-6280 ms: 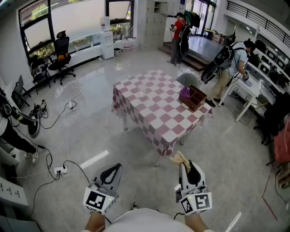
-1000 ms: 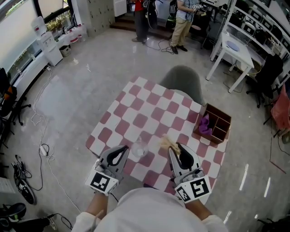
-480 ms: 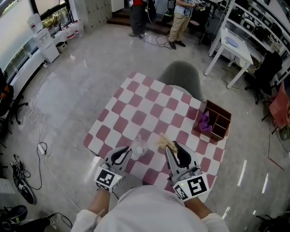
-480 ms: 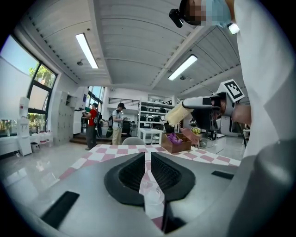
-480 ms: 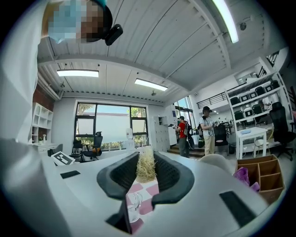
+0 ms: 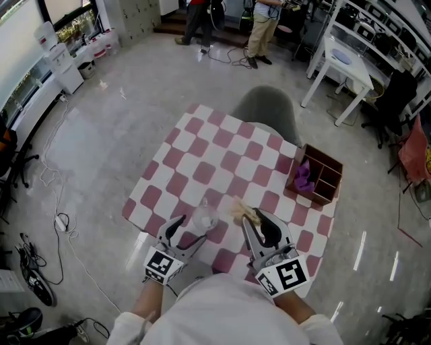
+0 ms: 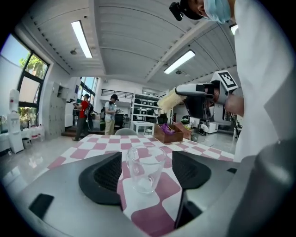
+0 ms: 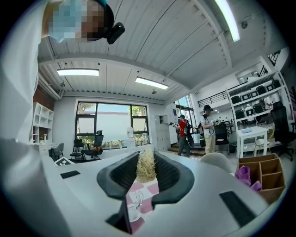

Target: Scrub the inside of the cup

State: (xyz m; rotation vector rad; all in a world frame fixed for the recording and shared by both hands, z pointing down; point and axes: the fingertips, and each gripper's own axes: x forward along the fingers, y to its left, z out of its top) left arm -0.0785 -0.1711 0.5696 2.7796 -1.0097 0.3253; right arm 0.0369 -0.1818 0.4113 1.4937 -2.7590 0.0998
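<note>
A clear glass cup [image 6: 205, 217] stands upright on the red-and-white checked tablecloth [image 6: 222, 155], near its front edge. My left gripper [image 6: 192, 229] sits just before it and its jaws are opening. In the left gripper view the cup [image 7: 143, 169] stands between the two black pads [image 7: 105, 173], touching neither. My right gripper [image 6: 256, 222] hovers to the cup's right, shut on a straw-coloured scrubber [image 6: 242, 210]. The right gripper view shows the scrubber [image 8: 146, 167] pinched between the jaws, with the cup [image 8: 134, 206] below it.
A brown wooden divided box [image 6: 323, 182] holding a purple cloth [image 6: 304, 176] sits at the table's right edge. A grey chair [image 6: 269, 108] stands at the far side. People [image 6: 259, 20] and a white table [image 6: 343, 67] are at the back; cables [image 6: 57, 202] lie on the floor to the left.
My left gripper's jaws were shut and now stand apart around the cup. Since several seconds ago I have come from across the floor up to the table.
</note>
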